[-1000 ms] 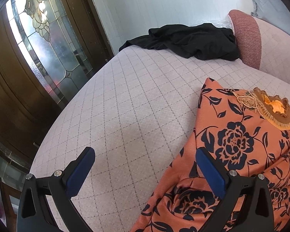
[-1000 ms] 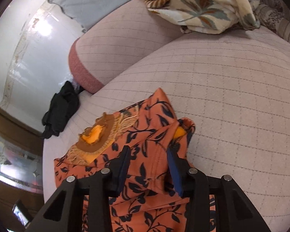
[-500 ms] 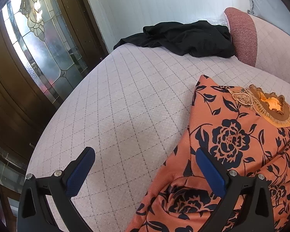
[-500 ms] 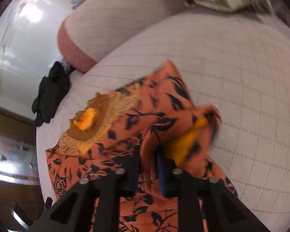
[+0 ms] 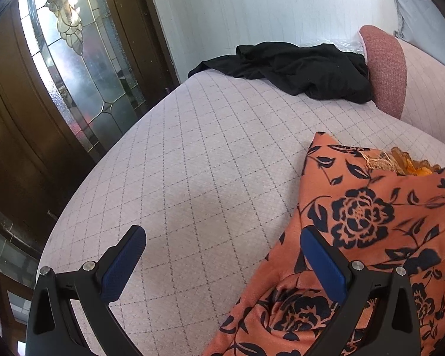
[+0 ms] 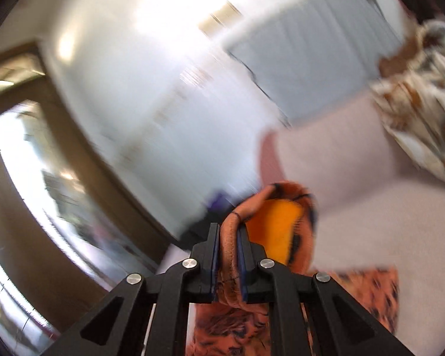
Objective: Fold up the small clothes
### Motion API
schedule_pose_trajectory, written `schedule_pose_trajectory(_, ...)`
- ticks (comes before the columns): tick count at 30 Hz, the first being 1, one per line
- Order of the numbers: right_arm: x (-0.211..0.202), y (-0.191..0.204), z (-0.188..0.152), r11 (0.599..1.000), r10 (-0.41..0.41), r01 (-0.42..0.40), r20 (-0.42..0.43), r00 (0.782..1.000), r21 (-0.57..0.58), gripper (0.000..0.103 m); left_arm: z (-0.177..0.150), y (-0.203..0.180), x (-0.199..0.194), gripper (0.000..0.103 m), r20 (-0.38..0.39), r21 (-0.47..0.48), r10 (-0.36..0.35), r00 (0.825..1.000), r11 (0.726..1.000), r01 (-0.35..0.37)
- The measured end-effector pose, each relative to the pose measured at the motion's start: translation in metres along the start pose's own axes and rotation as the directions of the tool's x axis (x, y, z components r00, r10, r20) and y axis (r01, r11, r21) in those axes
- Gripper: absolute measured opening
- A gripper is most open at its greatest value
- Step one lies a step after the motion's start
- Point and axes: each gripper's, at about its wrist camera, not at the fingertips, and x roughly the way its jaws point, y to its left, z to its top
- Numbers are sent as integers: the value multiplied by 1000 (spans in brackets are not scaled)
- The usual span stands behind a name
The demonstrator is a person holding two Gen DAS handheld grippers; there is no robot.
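Orange floral garment (image 5: 379, 231) lies on the quilted bed (image 5: 198, 160), one fold raised and pinched between the pads of the right gripper (image 6: 228, 262). Left gripper (image 5: 222, 258) hovers with its jaws wide apart, its right finger over the garment's edge. A black cloth (image 5: 296, 69) lies heaped at the bed's far end beside a pink bolster (image 5: 384, 68). A patterned blanket (image 6: 421, 109) shows blurred at the right.
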Motion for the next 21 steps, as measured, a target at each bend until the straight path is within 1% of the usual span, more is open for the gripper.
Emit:
schedule_pose_trajectory(1, -5, -10, -6, 1000, 19, -19, 4, 1000, -22, 12, 0, 0, 0, 103, -1, -1, -1, 1000, 1000, 1)
schedule_pose_trajectory(2, -6, -26, -14, 999, 15, -15, -32, 999, -28, 12, 0, 0, 1, 103, -4, 0, -3, 1000, 1000, 3)
schedule_pose_trajectory(3, -5, -53, -28, 999, -33, 33, -103, 994, -2, 13, 0, 0, 1, 103, -6, 2, -4, 1000, 1000, 4)
schedule_pose_trajectory(4, -4, -85, -44, 993, -105, 115, -186, 977, 40, 15, 0, -1, 1, 103, -7, 4, -5, 1000, 1000, 5)
schedule_pose_trajectory(5, -6, -113, -58, 977, -176, 201, -260, 949, 73, 15, 0, -2, 1, 103, -7, 6, -5, 1000, 1000, 5)
schedule_pose_trajectory(6, -14, -147, -74, 947, -251, 302, -337, 908, 108, 15, 0, -3, 1, 103, -5, 8, -5, 1000, 1000, 5)
schedule_pose_trajectory(7, -29, -178, -89, 904, -323, 402, -381, 866, 147, 15, 0, -4, 0, 103, -3, 10, -4, 1000, 1000, 4)
schedule_pose_trajectory(8, -48, -200, -100, 860, -383, 477, -387, 839, 181, 15, -1, -7, 0, 103, -1, 16, -2, 1000, 1000, 2)
schedule_pose_trajectory(9, -69, -218, -108, 822, -420, 522, -375, 826, 229, 15, -1, -9, 0, 103, -1, 22, -1, 1000, 1000, 1)
schedule_pose_trajectory(10, -87, -228, -114, 800, -424, 528, -355, 833, 285, 15, -2, -12, 0, 103, 0, 28, 0, 1000, 1000, 0)
schedule_pose_trajectory(11, -100, -233, -115, 792, -414, 516, -334, 847, 326, 15, -3, -15, -1, 103, 3, 39, 0, 1000, 999, 0)
schedule_pose_trajectory(12, -107, -232, -113, 794, -411, 505, -313, 856, 339, 15, -4, -18, -2, 103, 7, 49, 0, 1000, 999, 0)
schedule_pose_trajectory(13, -107, -224, -108, 806, -413, 495, -291, 863, 325, 15, -5, -22, -3, 103, 12, 59, 0, 1000, 998, -1)
schedule_pose_trajectory(14, -102, -213, -102, 827, -405, 479, -276, 871, 296, 15, -6, -26, -4, 103, 20, 72, -1, 1000, 997, 0)
schedule_pose_trajectory(16, -78, -185, -93, 872, -363, 432, -289, 886, 231, 15, -8, -32, -8, 103, 37, 92, -7, 999, 996, 4)
schedule_pose_trajectory(17, -63, -169, -89, 891, -343, 410, -305, 888, 194, 15, -8, -35, -9, 103, 47, 101, -16, 999, 995, 11)
schedule_pose_trajectory(18, -45, -152, -88, 909, -328, 390, -326, 887, 147, 15, -8, -37, -10, 103, 51, 107, -28, 998, 994, 22)
schedule_pose_trajectory(19, -29, -134, -90, 921, -320, 376, -351, 880, 102, 15, -9, -39, -10, 103, 48, 112, -44, 998, 993, 38)
schedule_pose_trajectory(20, -10, -122, -95, 930, -313, 363, -386, 868, 61, 15, -9, -42, -8, 103, 38, 123, -57, 998, 991, 52)
schedule_pose_trajectory(21, 2, -116, -104, 933, -313, 359, -420, 852, 33, 15, -10, -44, -4, 103, 22, 139, -51, 998, 989, 48)
